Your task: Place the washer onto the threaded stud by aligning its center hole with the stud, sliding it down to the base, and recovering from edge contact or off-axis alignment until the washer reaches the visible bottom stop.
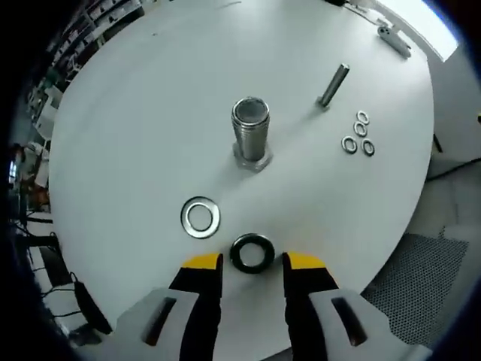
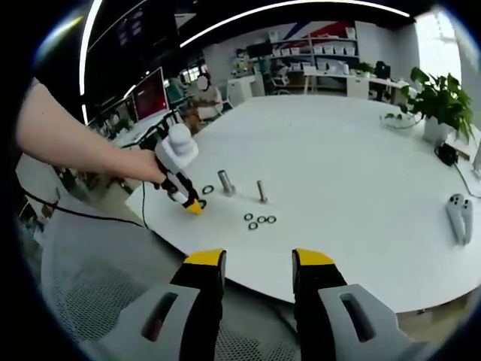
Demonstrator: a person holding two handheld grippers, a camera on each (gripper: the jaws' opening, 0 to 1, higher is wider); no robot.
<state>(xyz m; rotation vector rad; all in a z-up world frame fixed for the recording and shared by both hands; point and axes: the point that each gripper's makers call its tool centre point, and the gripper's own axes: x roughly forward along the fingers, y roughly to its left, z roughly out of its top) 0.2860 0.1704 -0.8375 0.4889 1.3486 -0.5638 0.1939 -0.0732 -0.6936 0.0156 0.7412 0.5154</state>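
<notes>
Both grippers stand with jaws parted and nothing between them. Nearest in the left gripper view, the left gripper hovers low over the near edge of the white round table, and a dark washer lies flat on the tabletop between its yellow fingertips; whether they touch it cannot be told. Just beyond and to the left lies a larger silver washer, apart from the dark one. Farther in, the thick threaded stud stands upright on its hex base, with bare tabletop all round it. Beyond that a slimmer bolt stands near four small washers. In the right gripper view, the right gripper hangs off the table's edge, well back from the parts.
</notes>
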